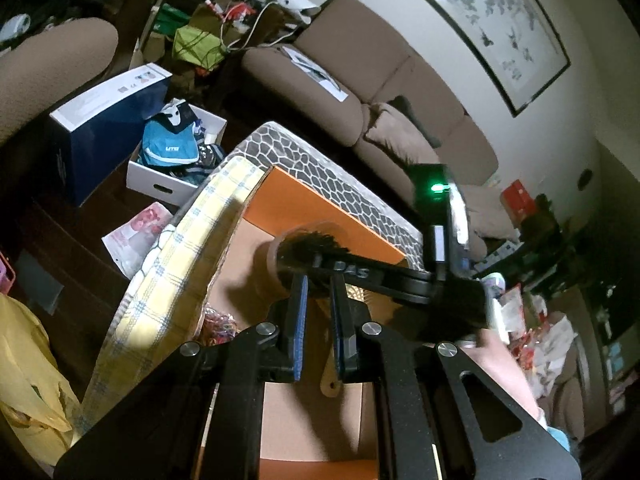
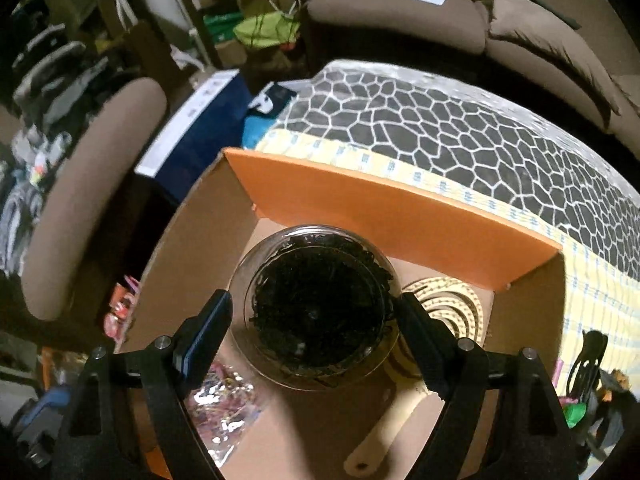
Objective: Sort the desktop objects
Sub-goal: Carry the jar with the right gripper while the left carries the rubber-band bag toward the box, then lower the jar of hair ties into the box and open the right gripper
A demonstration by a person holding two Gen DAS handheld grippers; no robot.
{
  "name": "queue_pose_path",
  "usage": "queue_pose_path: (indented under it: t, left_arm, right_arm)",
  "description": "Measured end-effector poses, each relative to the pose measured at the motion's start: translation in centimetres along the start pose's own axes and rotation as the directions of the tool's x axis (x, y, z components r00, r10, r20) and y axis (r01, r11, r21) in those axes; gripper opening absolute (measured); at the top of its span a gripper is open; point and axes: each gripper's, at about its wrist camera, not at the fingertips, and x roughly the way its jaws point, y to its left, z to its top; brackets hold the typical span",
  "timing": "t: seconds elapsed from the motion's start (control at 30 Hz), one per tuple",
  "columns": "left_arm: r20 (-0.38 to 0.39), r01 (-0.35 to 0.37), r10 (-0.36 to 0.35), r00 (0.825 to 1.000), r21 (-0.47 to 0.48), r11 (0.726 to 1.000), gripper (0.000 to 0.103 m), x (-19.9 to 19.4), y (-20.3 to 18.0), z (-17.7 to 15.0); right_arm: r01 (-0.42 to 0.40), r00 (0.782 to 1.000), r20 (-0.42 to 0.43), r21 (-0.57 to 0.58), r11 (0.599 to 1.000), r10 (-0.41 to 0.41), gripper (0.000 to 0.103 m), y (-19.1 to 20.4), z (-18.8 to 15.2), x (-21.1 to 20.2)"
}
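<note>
Left to right: the left gripper is seen with its jaws drawn almost together and nothing clamped between them. The pale handle glimpsed past its right jaw is judged to belong to the wooden paddle lying on the floor of the orange box. The right gripper is spread wide, and a clear jar packed with dark pieces is held between its jaws. A pad appears to be pressed against each side of the glass, and the jar is kept above the box floor. A bag of coloured bits is seen under and behind the left jaw, the paddle's spiral head just beyond the right jaw, and the box's upright orange wall ahead of both tips. Several mishaps can be foreseen. The smooth, rounded glass could be lost from so wide a grip. If the jar is set down partly on the paddle or the bag, it could be left tilted and its contents spilled. The left gripper, parked just short of the jar, could be struck by the right gripper as they cross.
</note>
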Motion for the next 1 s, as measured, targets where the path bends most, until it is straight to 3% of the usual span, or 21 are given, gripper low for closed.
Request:
queue_pose_path:
  t: [0.37,0.53,0.67,0.83,1.0]
  left_arm:
    - [-0.024,-0.003,0.003,1.0,0.0,1.0,0.01,0.3,-0.2,-0.2]
    - [-0.022,-0.008,0.007,1.0,-0.007,1.0,0.01,0.1,0.0,-0.1]
    - [-0.02,-0.007,0.007,1.0,-0.009,1.0,0.01,-0.1,0.2,0.0]
    - [-0.016,0.002,-0.002,1.0,-0.012,1.0,0.011,-0.7,0.6,0.3]
    - [-0.024,-0.004,0.004,1.0,-0.008,1.0,0.017,-1.1,0.8,0.4]
  right_arm:
    - [0.05,0.998,-0.025,0.003,0.999,-0.05,0.085,-0.5,0.9,2.5]
    - [0.03,0.999,-0.015,0.022,0.999,-0.03,0.086,-0.8,1.0,2.6]
    - [0.016,1.0,0.019,0.03,0.999,-0.016,0.087,-1.1,1.0,1.2]
    - [0.056,0.998,0.035,0.006,0.998,-0.056,0.087,-1.5,0.4,-1.7]
    - [0.007,1.0,0.012,-0.092,0.996,-0.006,0.087,0.2,-1.9,-4.0]
